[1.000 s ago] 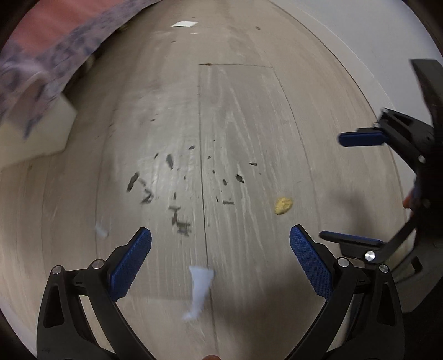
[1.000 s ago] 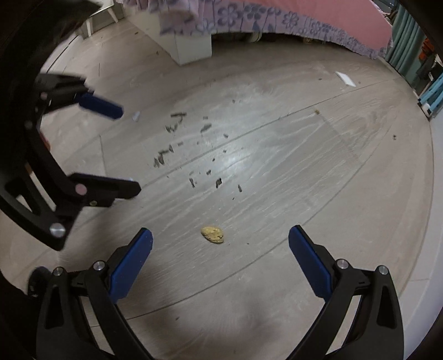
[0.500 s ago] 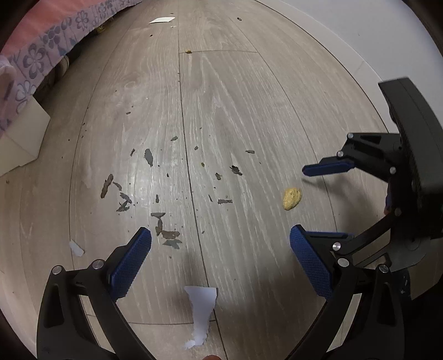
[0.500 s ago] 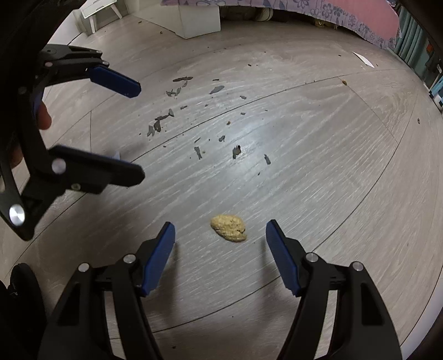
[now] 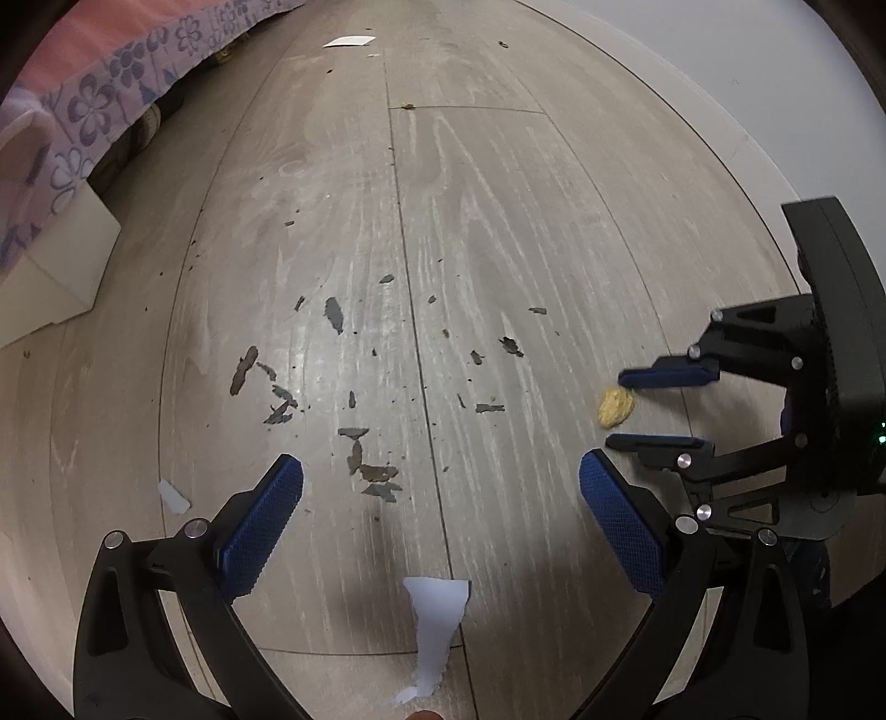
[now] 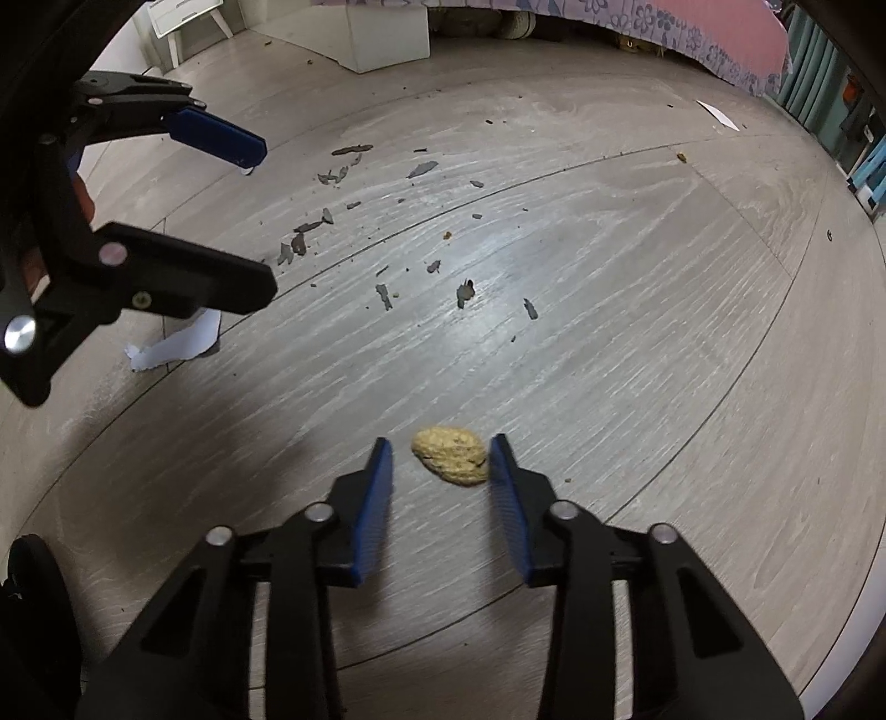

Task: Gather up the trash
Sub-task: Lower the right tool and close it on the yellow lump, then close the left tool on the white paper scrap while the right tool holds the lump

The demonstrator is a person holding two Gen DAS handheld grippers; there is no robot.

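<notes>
A yellow crumbly lump (image 6: 451,454) lies on the wood floor between the fingers of my right gripper (image 6: 441,447); the jaws stand narrowed around it, with the right pad touching it and the left pad a little apart. The lump shows in the left wrist view (image 5: 616,406) between the right gripper's fingers (image 5: 637,410). My left gripper (image 5: 440,482) is wide open and empty above a torn white paper strip (image 5: 434,631), which also shows in the right wrist view (image 6: 177,343). Several dark flakes (image 5: 354,437) lie scattered on the floor.
A bed with a floral skirt (image 5: 111,94) and a white box (image 5: 50,271) stand at the left. A white paper scrap (image 5: 349,41) lies far off, and a small white bit (image 5: 173,497) near the left finger. A white wall (image 5: 720,83) runs along the right.
My right gripper has lowered onto the yellow lump and its jaws have narrowed around it. The left gripper has shifted slightly, still open over the paper strip.
</notes>
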